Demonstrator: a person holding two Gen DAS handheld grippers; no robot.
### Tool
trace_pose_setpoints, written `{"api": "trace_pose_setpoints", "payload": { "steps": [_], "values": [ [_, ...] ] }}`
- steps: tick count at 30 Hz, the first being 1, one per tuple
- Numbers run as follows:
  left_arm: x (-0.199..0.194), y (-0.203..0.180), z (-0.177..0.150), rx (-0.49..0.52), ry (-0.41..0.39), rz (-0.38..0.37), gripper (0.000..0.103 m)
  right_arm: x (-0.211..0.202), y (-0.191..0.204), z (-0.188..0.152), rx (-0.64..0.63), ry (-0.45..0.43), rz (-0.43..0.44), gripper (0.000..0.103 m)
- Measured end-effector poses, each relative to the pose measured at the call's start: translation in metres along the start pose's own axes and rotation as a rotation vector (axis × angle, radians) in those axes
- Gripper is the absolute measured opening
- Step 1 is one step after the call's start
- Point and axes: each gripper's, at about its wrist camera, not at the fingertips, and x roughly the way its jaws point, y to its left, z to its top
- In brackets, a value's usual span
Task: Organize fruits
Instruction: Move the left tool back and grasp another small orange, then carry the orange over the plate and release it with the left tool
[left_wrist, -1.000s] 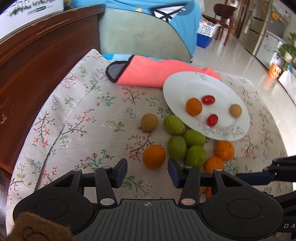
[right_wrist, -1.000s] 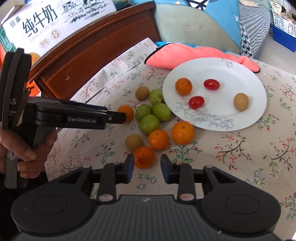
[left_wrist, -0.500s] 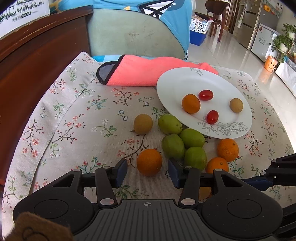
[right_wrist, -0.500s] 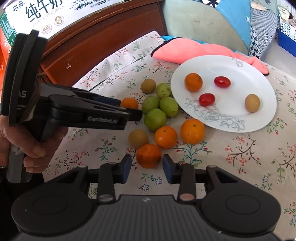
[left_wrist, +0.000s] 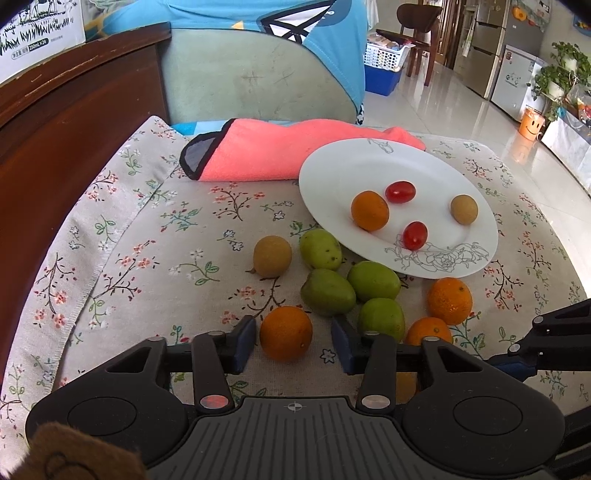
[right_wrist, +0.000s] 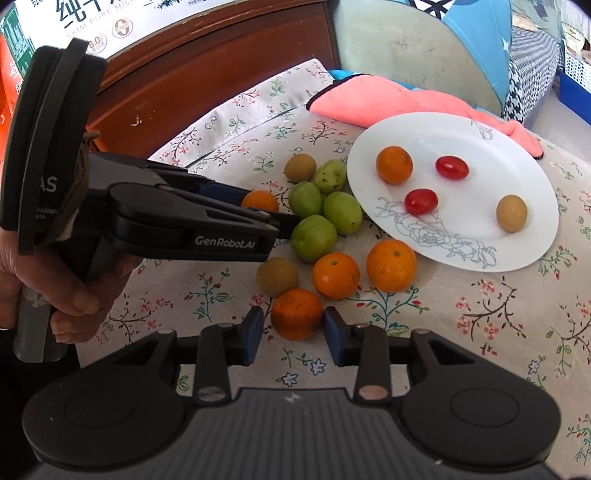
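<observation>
A white plate (left_wrist: 351, 173) (right_wrist: 524, 147) holds an orange, two cherry tomatoes and a brown fruit. Beside it on the floral cloth lie several green fruits (left_wrist: 328, 291), oranges and brown fruits. My left gripper (left_wrist: 293, 343) is open with an orange (left_wrist: 286, 333) between its fingertips, not clamped. My right gripper (right_wrist: 293, 334) is open with another orange (right_wrist: 297, 314) between its fingertips, gaps showing on both sides. The left gripper also shows in the right wrist view (right_wrist: 273, 218), over the fruit pile.
A pink towel (left_wrist: 266, 151) lies behind the plate. A dark wooden headboard (left_wrist: 55, 147) runs along the left. A green chair back (left_wrist: 255, 81) stands behind the cloth. The cloth's right edge drops to a tiled floor (left_wrist: 461, 96).
Both grippers have moved forward and down. Each orange now sits between the open fingertips instead of ahead of them. The jaws have stayed open.
</observation>
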Motion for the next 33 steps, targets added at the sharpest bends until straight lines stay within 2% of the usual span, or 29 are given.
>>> {"api": "trace_pose_setpoints", "payload": {
  "steps": [4, 9, 19, 26, 33],
  "values": [
    [-0.001, 0.000, 0.001, -0.013, 0.010, -0.002, 0.026, 0.000, -0.001, 0.001, 0.004, 0.004, 0.004, 0.031],
    [-0.006, 0.003, 0.003, -0.041, 0.020, 0.009, 0.026, -0.001, -0.004, 0.004, 0.018, 0.003, 0.024, 0.031],
    [-0.024, 0.002, 0.009, -0.058, -0.019, 0.001, 0.026, -0.015, -0.005, 0.011, 0.031, -0.049, 0.056, 0.031],
    [-0.025, 0.001, 0.010, -0.063, -0.020, 0.004, 0.026, -0.017, -0.006, 0.011, 0.037, -0.048, 0.050, 0.031],
    [-0.034, 0.000, 0.019, -0.084, -0.057, -0.005, 0.026, -0.030, -0.015, 0.017, 0.059, -0.099, 0.033, 0.031]
  ]
}}
